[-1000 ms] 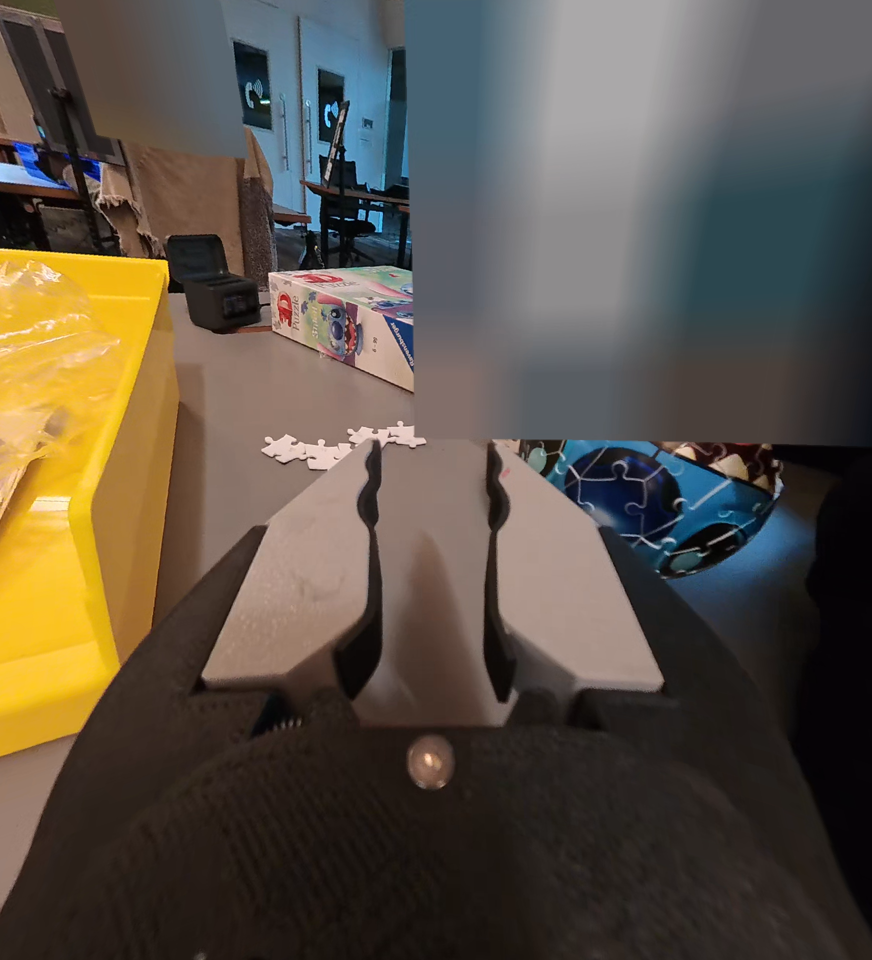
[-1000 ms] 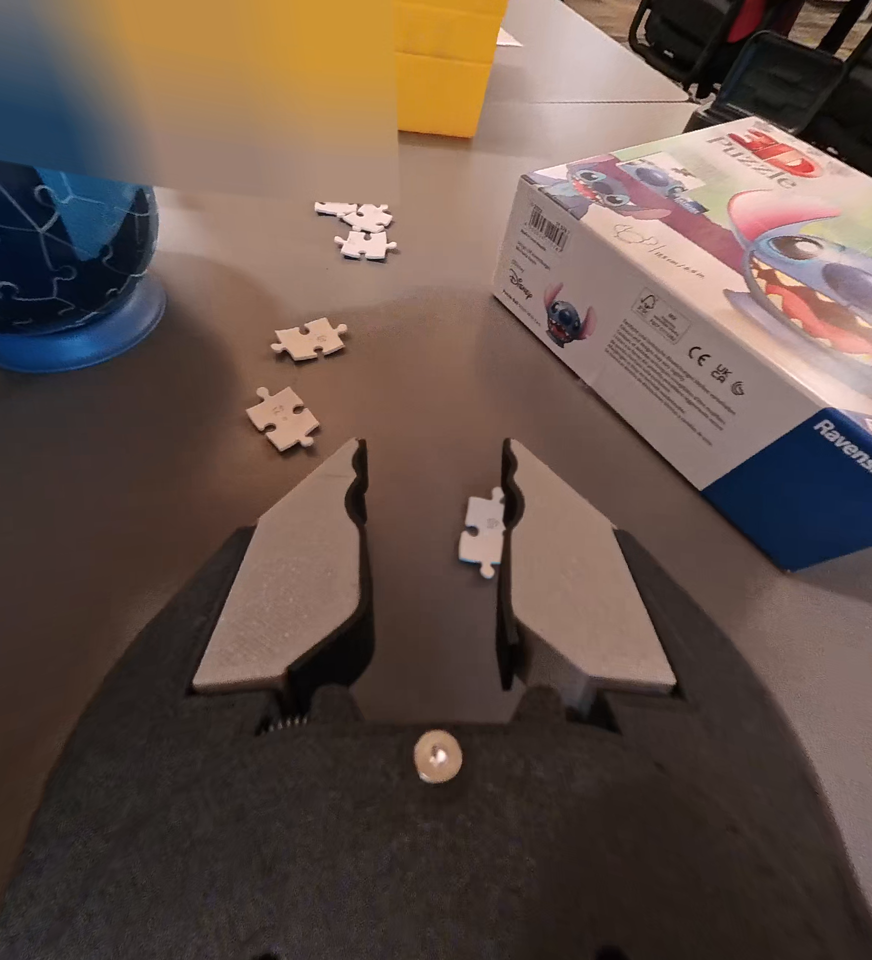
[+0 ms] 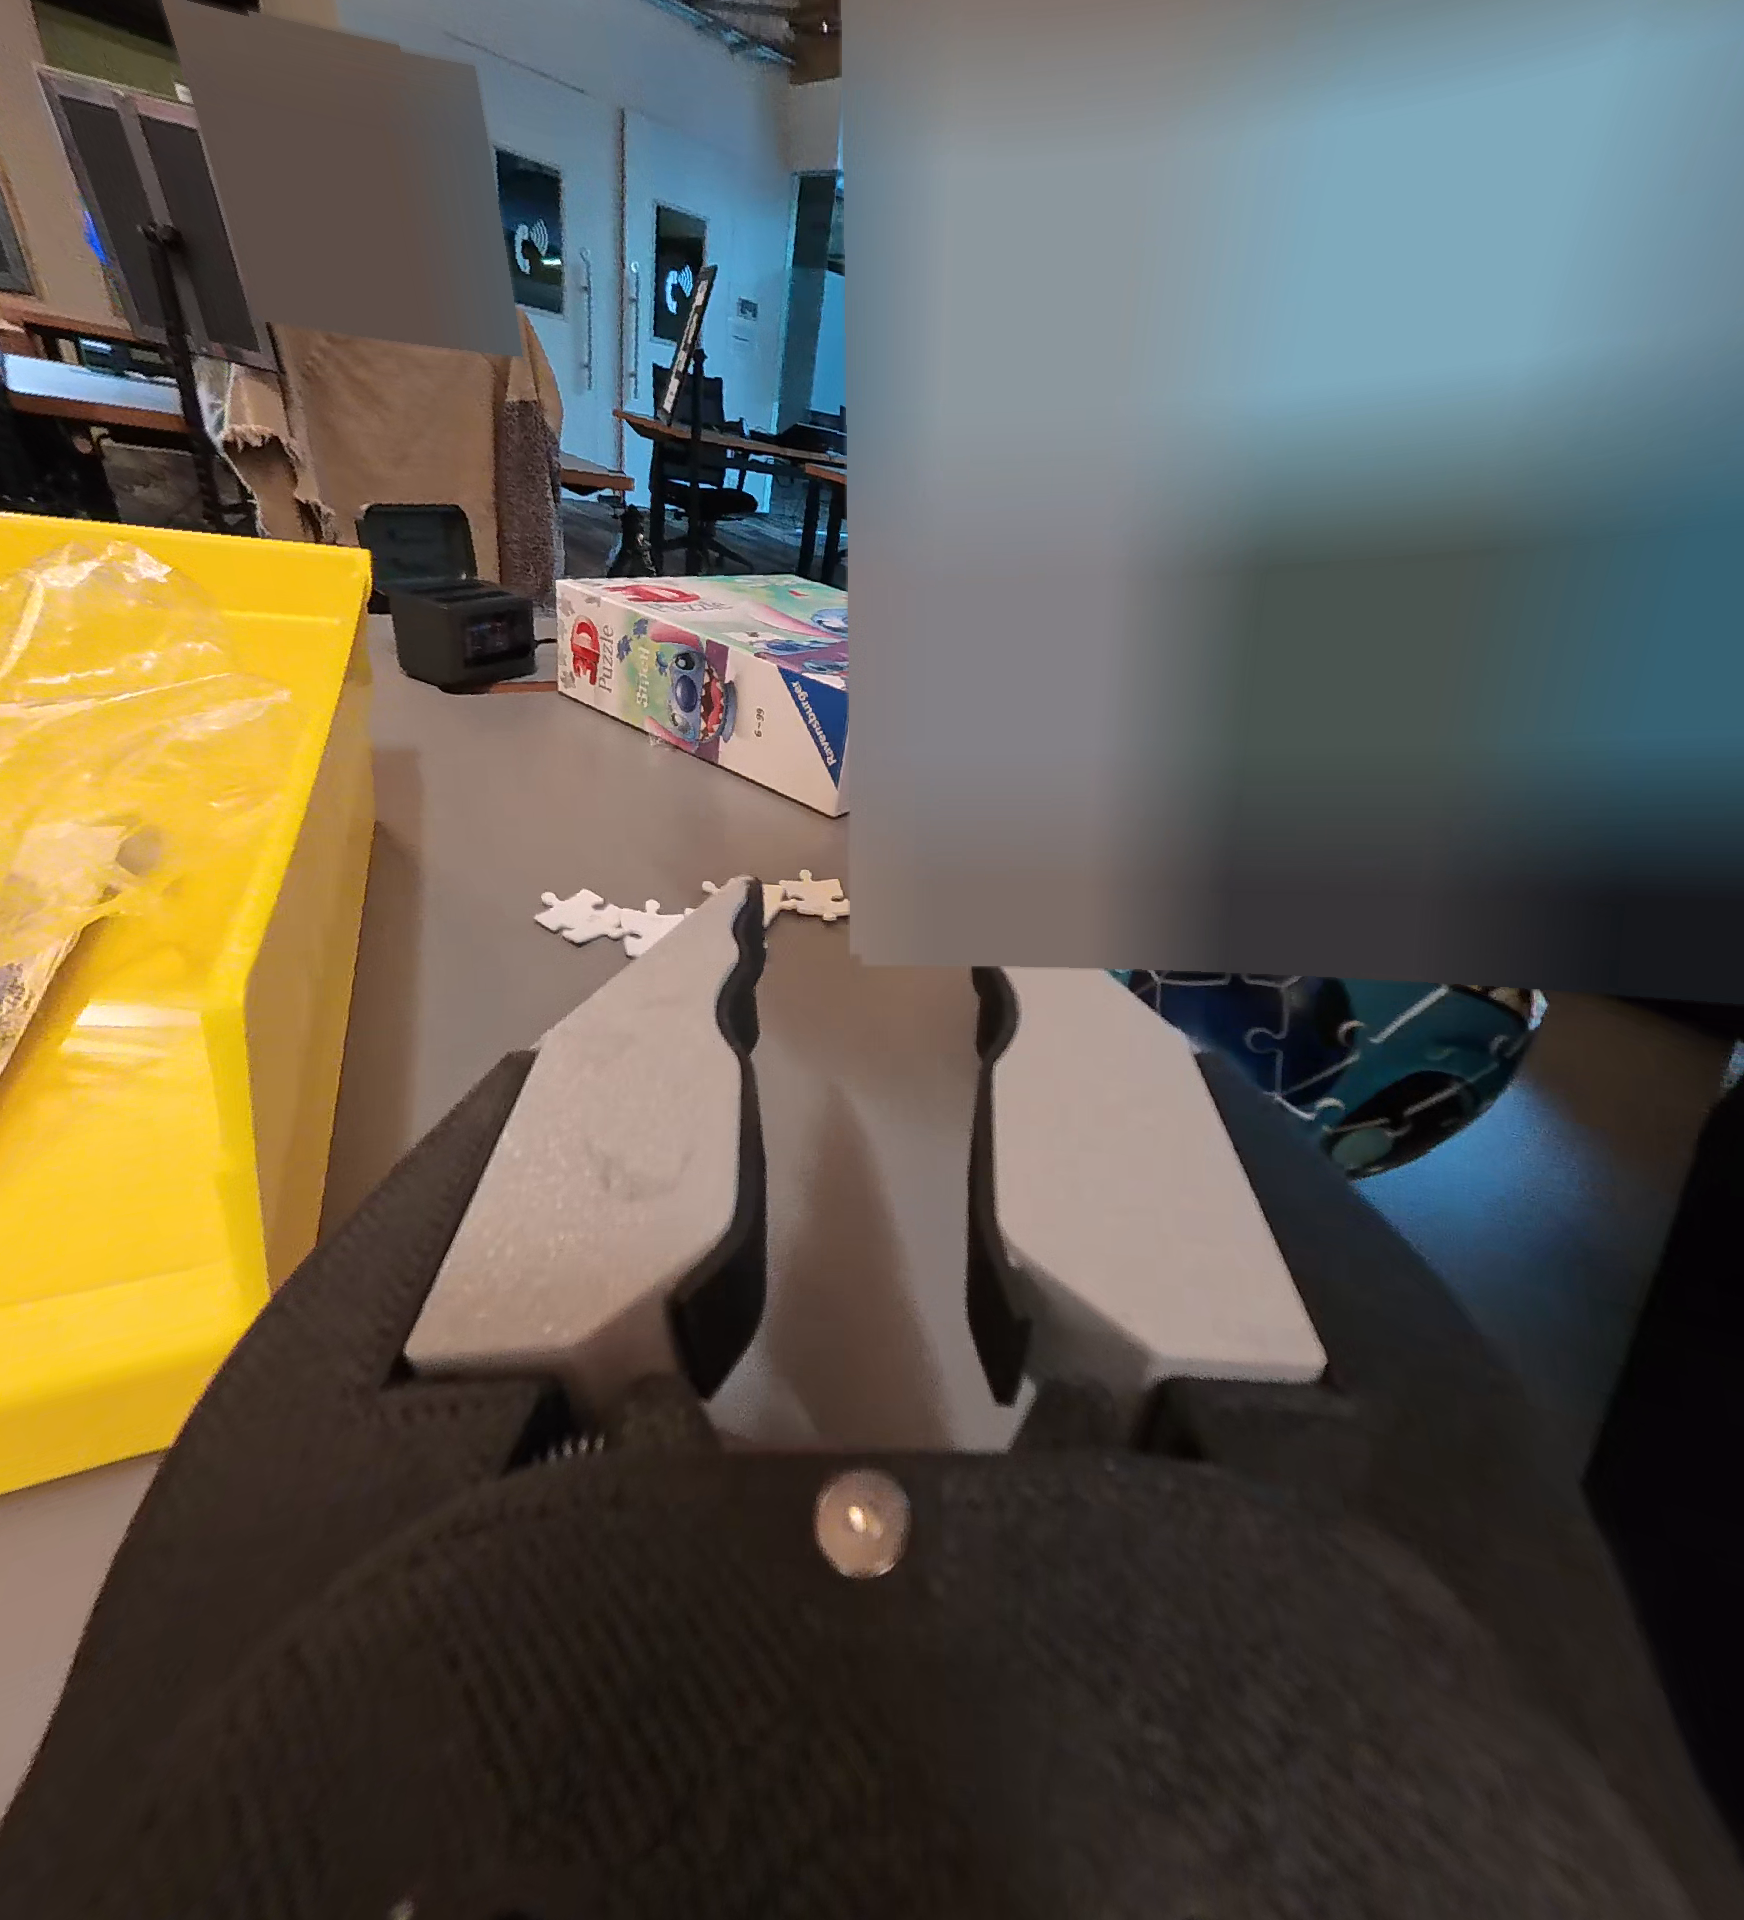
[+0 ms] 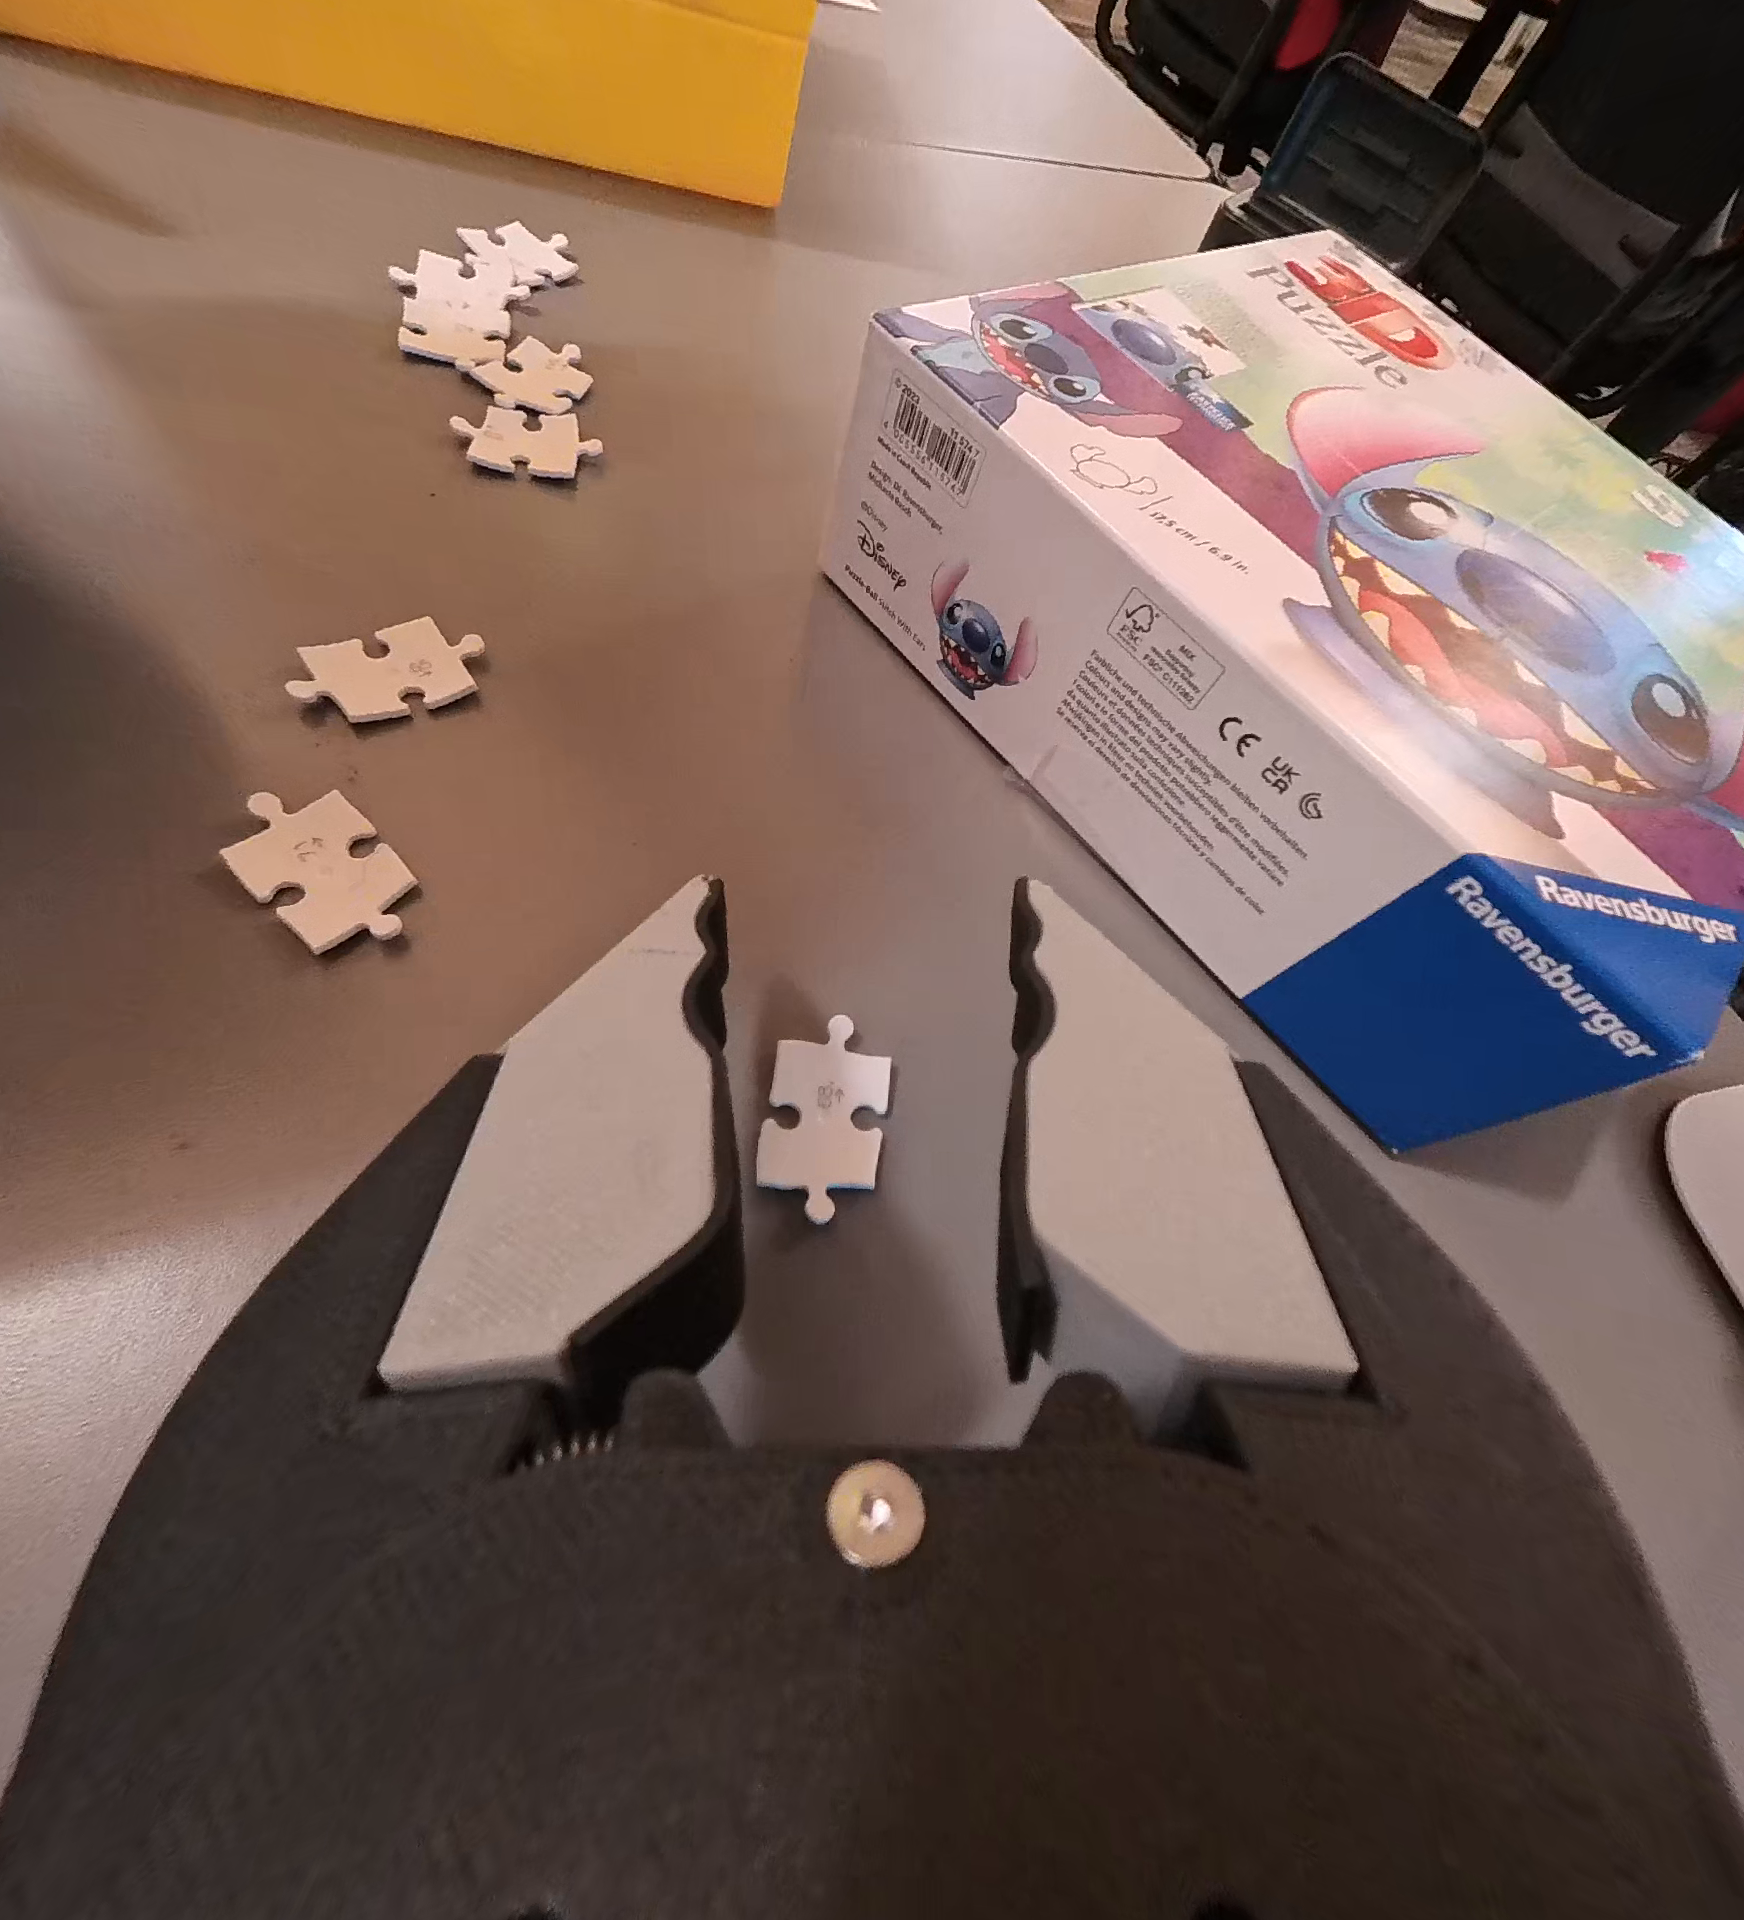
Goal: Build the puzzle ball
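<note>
A: Where's the puzzle ball point(image 3: 1387, 1070)?
B: Right of centre in the left view, partly built, behind the left gripper point(image 3: 863, 935), jaws parted, empty.
A: And the right gripper point(image 4: 863, 904)?
B: Wide apart around a loose puzzle piece point(image 4: 826, 1112) lying on the table point(image 4: 120, 1039), gripping nothing. Puzzle box point(image 4: 1315, 665) upper right.

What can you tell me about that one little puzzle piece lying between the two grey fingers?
The puzzle piece lies flat on the grey table, white blank side up with a faint mark printed on it and a thin blue edge showing underneath. It looks like stiff plastic or card, with a knob at its far end, another at its near end, and notches in its sides. It sits inside the open right tool, nearer the left finger, touching neither.
</note>
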A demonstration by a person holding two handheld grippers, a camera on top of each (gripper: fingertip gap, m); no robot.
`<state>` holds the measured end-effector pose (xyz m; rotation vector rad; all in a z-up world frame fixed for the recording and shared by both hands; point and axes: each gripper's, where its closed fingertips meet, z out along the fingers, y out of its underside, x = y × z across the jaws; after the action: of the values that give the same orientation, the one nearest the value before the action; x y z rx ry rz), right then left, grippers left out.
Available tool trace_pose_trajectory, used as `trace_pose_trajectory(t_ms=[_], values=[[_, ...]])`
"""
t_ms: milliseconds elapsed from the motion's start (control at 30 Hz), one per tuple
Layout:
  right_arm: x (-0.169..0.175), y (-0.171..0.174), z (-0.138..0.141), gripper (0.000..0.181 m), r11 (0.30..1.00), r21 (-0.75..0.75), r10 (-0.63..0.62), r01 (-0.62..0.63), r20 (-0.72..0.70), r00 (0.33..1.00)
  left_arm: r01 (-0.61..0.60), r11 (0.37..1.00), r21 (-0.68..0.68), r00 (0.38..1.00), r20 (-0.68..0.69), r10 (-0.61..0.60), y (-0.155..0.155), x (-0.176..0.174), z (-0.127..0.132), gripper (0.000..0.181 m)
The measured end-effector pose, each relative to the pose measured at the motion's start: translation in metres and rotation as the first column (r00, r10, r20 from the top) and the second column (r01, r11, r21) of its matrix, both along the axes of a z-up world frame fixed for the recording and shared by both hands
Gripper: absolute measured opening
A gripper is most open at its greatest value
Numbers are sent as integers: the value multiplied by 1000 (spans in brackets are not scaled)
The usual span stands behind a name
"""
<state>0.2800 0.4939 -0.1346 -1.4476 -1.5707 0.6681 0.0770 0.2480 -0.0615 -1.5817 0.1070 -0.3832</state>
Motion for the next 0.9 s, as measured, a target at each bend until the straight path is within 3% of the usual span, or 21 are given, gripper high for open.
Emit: trace_pose_trajectory(t_ms=[600, 900], values=[[-1, -10, -4, 51, 995, -90, 44, -43, 17, 999, -32, 999, 12, 999, -26, 32, 0, -1, 1, 39], [-1, -26, -12, 51, 992, -82, 105, -100, 67, 992, -117, 989, 95, 975, -178, 132, -6, 5, 6, 36]])
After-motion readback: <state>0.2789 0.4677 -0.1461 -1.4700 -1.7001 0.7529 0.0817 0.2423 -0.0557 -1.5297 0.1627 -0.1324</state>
